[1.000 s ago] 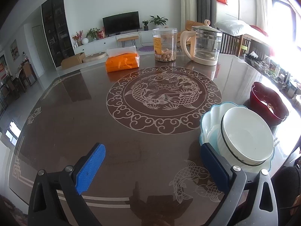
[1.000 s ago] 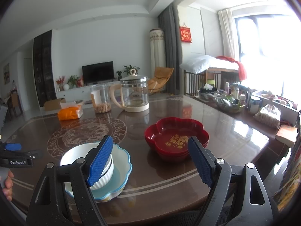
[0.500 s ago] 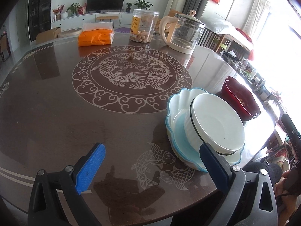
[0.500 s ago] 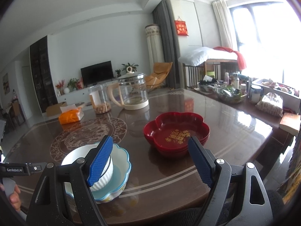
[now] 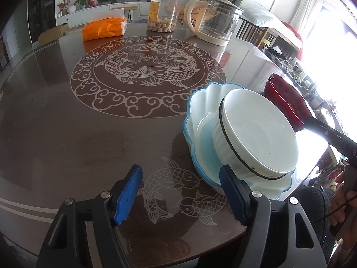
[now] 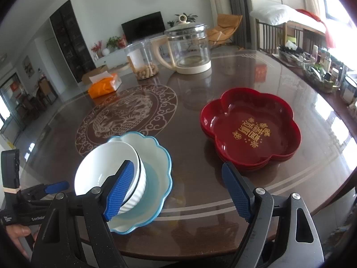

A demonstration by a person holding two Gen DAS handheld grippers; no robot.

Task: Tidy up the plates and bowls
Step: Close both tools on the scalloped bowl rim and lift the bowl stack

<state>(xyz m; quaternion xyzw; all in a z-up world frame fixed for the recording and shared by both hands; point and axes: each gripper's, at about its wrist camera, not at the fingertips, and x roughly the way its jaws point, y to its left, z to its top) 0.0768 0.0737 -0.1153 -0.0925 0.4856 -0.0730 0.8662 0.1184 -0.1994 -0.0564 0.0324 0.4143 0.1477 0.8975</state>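
A white ribbed bowl (image 5: 256, 129) (image 6: 100, 167), stacked in another, leans inside a scalloped blue-rimmed plate (image 5: 200, 102) (image 6: 160, 156) near the table's front edge. To the right of it lies a stack of red flower-shaped plates (image 6: 250, 129) (image 5: 287, 98). My left gripper (image 5: 180, 178) hangs low over the table just left of the blue plate. Its jaws are closing with only bare tabletop between them. My right gripper (image 6: 177, 169) stands open above the gap between the blue plate and the red plates and holds nothing.
At the back of the round dark table (image 5: 67, 134) stand a glass kettle (image 6: 189, 49), a clear snack jar (image 6: 142, 62) and an orange tissue pack (image 6: 104, 86). Cluttered baskets (image 6: 316, 71) line the right side. A hand (image 5: 341, 196) holds the other gripper at the near edge.
Both views have tipped down toward the table. The left gripper has come closer to the blue plate and its jaws have narrowed. The right gripper now looks down on both dish stacks.
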